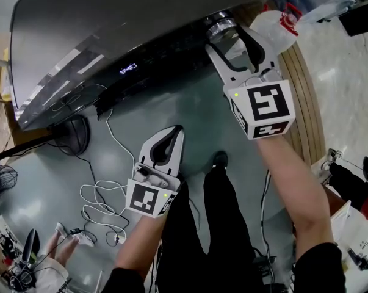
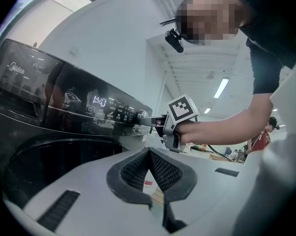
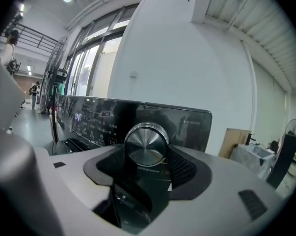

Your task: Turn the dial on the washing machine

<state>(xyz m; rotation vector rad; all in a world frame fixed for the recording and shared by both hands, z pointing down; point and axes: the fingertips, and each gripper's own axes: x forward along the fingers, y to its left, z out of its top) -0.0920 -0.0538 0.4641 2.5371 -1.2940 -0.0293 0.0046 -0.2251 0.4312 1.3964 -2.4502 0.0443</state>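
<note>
Right gripper view shows my right gripper [image 3: 147, 154] with its jaws clamped on the round brushed-metal dial [image 3: 147, 142]. One dark ribbed pad presses each side of the knob. That dial sits on the glossy black control panel of the dark grey front-loading washing machine [image 3: 187, 122], to the right of a row of small lit icons and the pale digital display [image 3: 78, 116].

Head view, looking steeply down, has the same gripper reaching up to the top edge of the machine's front, its marker cube [image 1: 263, 108] facing the camera and my forearm behind it.

My left gripper [image 1: 171, 140] hangs lower and well apart from the machine, over the grey-green floor [image 1: 171, 102]. Its jaws are closed on nothing, the two ribbed pads meeting at their tips. Left gripper view looks up past those joined jaws at the panel and at my other arm stretched out to the knob.

White cables [image 1: 104, 200] lie looped on the floor to my left, near the machine's base.
</note>
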